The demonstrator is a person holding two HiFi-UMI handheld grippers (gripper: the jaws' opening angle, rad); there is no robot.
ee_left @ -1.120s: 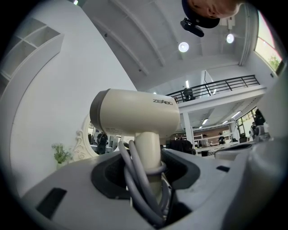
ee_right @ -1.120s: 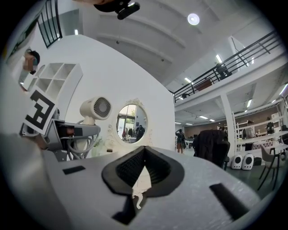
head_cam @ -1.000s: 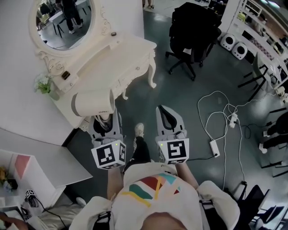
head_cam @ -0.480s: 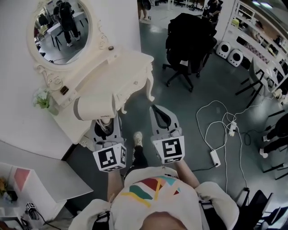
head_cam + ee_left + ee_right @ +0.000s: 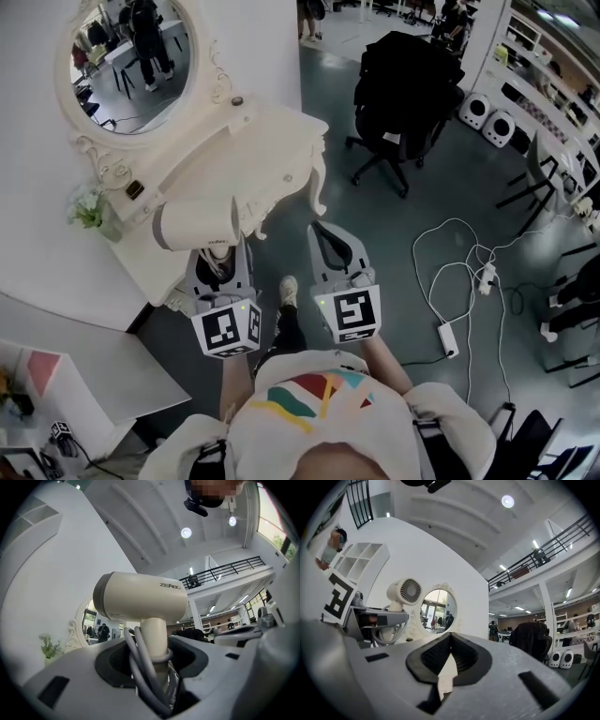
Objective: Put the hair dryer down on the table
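Hovering at table [image 5: 274,127] edge: hair dryer [image 5: 197,225]

Closed, empty right tongs [image 5: 449,638]; hair dryer [image 5: 404,592] at left

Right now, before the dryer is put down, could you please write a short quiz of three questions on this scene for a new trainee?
1. Multiple choice: what is the left gripper shut on?
A) the handle of the hair dryer
B) the plant
C) the mirror
2. True or false: the right gripper has its jaws together with nothing between them.
3. Fill in: a grey ____ is wound round the handle.

Key: 1 A; 2 true; 3 cord.
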